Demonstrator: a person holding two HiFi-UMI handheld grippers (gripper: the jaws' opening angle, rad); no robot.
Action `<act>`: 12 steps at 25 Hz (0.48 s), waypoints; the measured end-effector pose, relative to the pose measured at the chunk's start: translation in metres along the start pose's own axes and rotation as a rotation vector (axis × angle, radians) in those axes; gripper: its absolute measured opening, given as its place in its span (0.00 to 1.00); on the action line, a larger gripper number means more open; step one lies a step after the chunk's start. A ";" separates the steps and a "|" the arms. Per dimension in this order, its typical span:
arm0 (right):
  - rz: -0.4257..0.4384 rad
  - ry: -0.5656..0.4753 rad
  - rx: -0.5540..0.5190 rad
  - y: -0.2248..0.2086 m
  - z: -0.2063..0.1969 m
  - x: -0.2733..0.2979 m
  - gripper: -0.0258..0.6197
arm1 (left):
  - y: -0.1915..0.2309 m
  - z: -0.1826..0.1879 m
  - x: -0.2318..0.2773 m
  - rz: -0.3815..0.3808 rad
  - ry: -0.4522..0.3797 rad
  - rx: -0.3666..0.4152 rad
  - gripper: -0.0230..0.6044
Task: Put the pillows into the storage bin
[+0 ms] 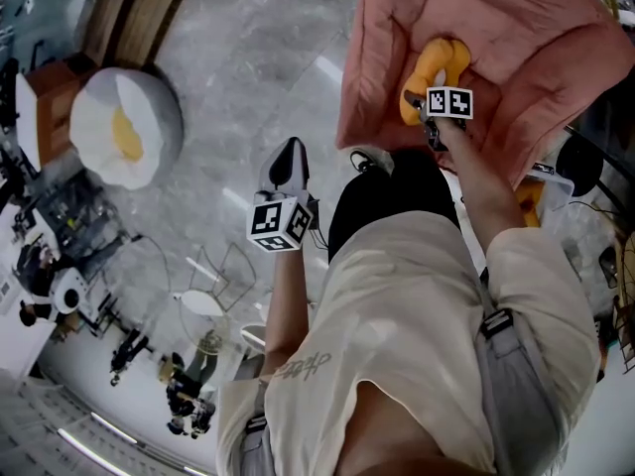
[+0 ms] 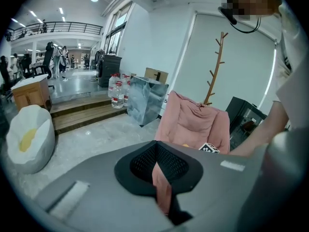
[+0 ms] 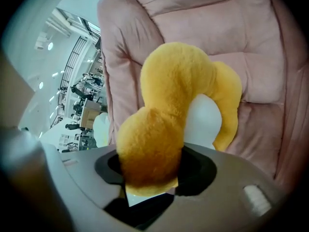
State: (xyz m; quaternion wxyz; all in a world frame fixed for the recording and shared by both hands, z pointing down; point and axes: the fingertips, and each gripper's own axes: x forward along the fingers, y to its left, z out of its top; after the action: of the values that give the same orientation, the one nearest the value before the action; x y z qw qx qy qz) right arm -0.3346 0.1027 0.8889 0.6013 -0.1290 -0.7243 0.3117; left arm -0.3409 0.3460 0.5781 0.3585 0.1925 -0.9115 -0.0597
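Far left, a white round cushion (image 1: 124, 127) with a yellow centre sits on the grey marble floor (image 1: 248, 67), just beside the wooden steps (image 2: 82, 112). Nothing is touching it, and it's well apart from both tools.

Coming across to the middle, the left gripper (image 1: 289, 157) hangs over bare floor, its marker cube below it in the head view. In its own view the jaws are pressed together with nothing between them.

Further right, the right gripper (image 1: 425, 115) is stretched out ahead of the person's cream shirt (image 1: 417, 305). It's at the yellow pillow (image 1: 437, 67), and this is the grip! In the right gripper view a fat orange-yellow lobe of the plush fills the gap between the jaws. The pads are squeezing it from both sides. A white patch shows in the bend of the pillow.

That pillow lies on the pink armchair (image 1: 526, 38) and is in contact with the quilted padding around it. The chair fills the upper right of the head view.
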 end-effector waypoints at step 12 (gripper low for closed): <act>0.064 -0.298 0.051 0.007 -0.032 -0.108 0.32 | -0.040 0.012 -0.010 -0.230 -0.096 0.103 0.06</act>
State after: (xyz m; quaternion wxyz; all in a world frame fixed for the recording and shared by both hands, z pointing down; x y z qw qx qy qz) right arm -0.2794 0.0566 0.8021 0.4802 -0.0888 -0.7928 0.3647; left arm -0.3300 0.3128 0.5529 0.2949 0.3106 -0.9015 -0.0627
